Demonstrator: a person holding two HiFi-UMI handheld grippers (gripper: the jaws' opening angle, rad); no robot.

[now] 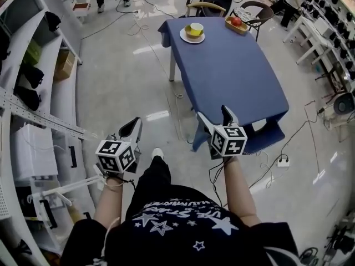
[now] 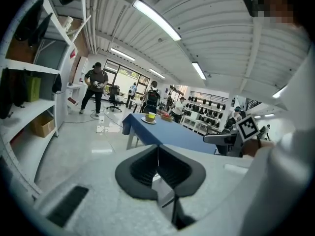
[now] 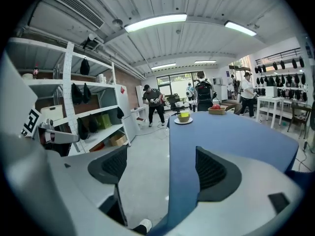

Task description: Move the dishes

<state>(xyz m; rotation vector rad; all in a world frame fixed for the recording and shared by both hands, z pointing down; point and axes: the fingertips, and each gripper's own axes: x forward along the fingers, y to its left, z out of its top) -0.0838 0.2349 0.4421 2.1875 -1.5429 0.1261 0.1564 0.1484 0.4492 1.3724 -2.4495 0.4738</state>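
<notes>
A yellow bowl (image 1: 194, 29) sits on a white plate (image 1: 192, 37) at the far end of the blue table (image 1: 233, 73). Beside it is a wooden tray holding a red apple (image 1: 236, 21). Both grippers hang in the air short of the table's near edge, far from the dishes. My left gripper (image 1: 135, 125) is shut on nothing, its pads pressed together (image 2: 158, 151). My right gripper (image 1: 215, 115) is open and empty (image 3: 162, 166), and the table's left edge runs between its pads. The bowl (image 3: 183, 116) and the tray (image 3: 216, 110) show small straight ahead.
Metal shelves (image 1: 33, 93) with bags and boxes line the left side. Chairs (image 1: 213, 4) stand behind the table. Cables and a power strip (image 1: 283, 162) lie on the floor at right. People (image 2: 96, 87) stand further back. White tables (image 1: 327, 32) fill the right.
</notes>
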